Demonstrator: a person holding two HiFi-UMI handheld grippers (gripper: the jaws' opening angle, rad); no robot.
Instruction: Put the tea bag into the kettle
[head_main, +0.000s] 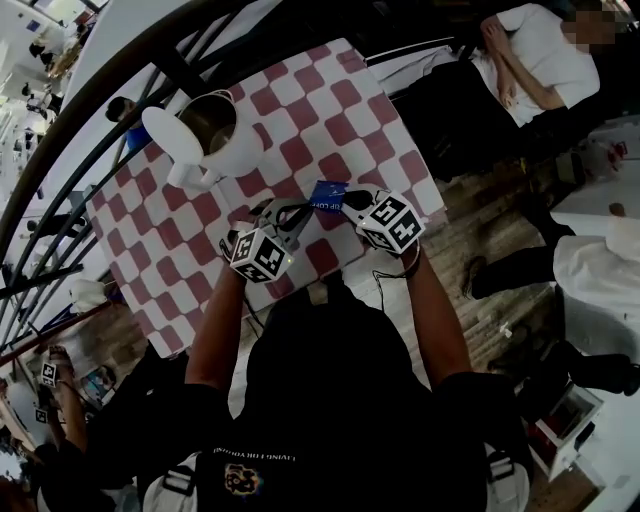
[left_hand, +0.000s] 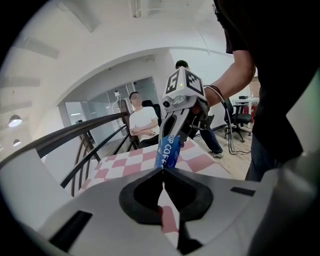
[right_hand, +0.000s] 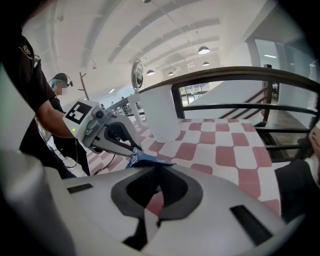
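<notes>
A blue tea bag (head_main: 327, 194) is held in the air above the near part of the table (head_main: 345, 105), stretched between the two grippers. The left gripper (left_hand: 162, 171) is seen with its jaws closed together on one end of the tea bag — the edge of the sachet is pinched between the pads, and white lettering is visible just above them. The right gripper (right_hand: 160, 166) is likewise clamped on the opposite end, its jaws pressed together on the blue edge. In the head view the two grippers are angled toward each other, their tips near one another with only the tea bag between them. The table is covered in red and white checks. The kettle (head_main: 222, 138) — white — is stood on the far left part of the table, well apart from the tea bag. Its lid (head_main: 168, 135) is swung open to the side, and the dark inside is exposed. A dark railing (head_main: 95, 130) is curved past the table's left side. A seated person (head_main: 535, 60) in a white shirt is seen beyond the table's far right.
</notes>
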